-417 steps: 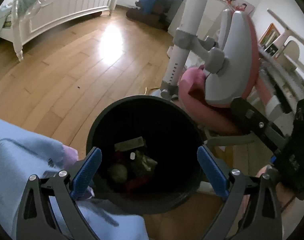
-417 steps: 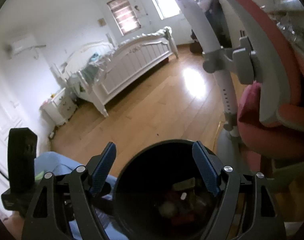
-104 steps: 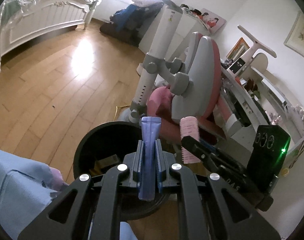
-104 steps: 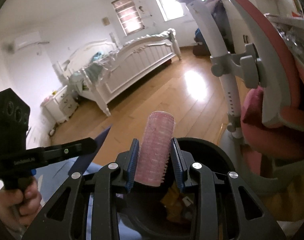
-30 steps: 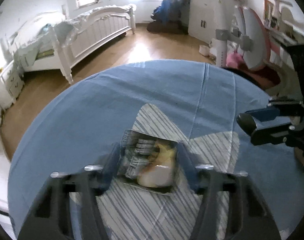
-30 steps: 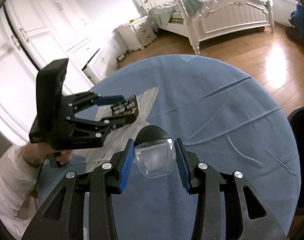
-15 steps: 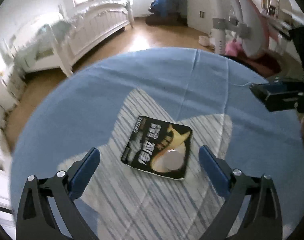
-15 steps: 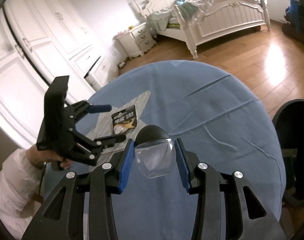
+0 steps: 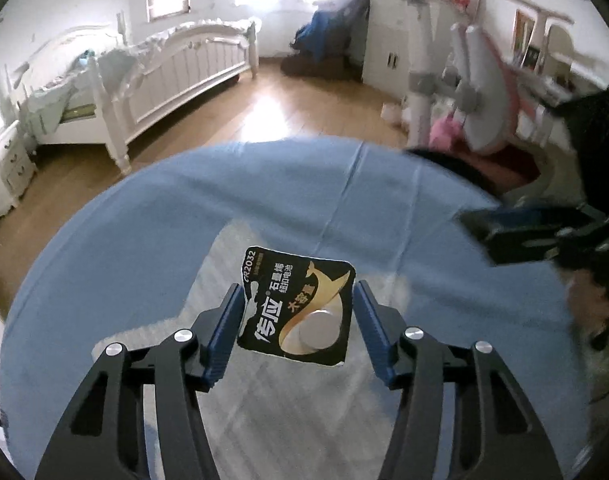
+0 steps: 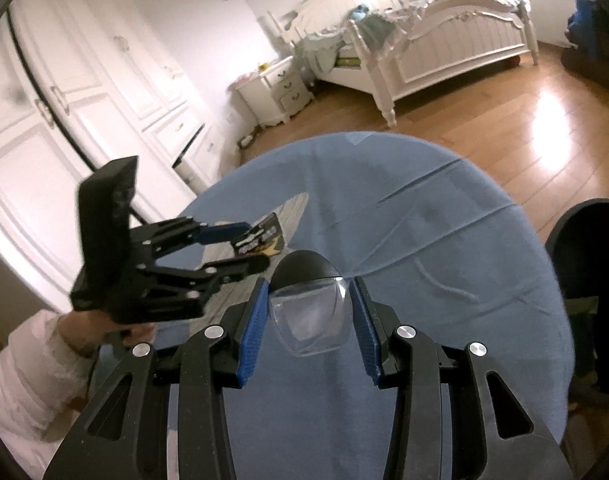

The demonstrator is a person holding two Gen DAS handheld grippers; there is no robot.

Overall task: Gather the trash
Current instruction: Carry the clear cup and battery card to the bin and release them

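Observation:
My left gripper (image 9: 298, 320) is shut on a black and gold coin-battery card (image 9: 298, 308) and holds it tilted above the round blue table (image 9: 144, 232). In the right wrist view the left gripper (image 10: 240, 248) shows with the card (image 10: 262, 238) lifted off the cloth. My right gripper (image 10: 309, 322) is shut on a clear plastic cup with a black lid (image 10: 309, 312), held over the table. The black trash bin (image 10: 584, 272) stands on the floor at the table's right edge.
A white striped mat (image 9: 288, 408) lies on the blue cloth (image 10: 424, 280) under the left gripper. A white bed (image 9: 172, 68), a nightstand (image 10: 280, 88), white wardrobes (image 10: 64, 128) and a pink and grey chair (image 9: 484, 92) stand around the wooden floor (image 10: 504, 120).
My left gripper closed on the battery card and lifted it off the mat. My right gripper kept the clear cup and drew back and up a little.

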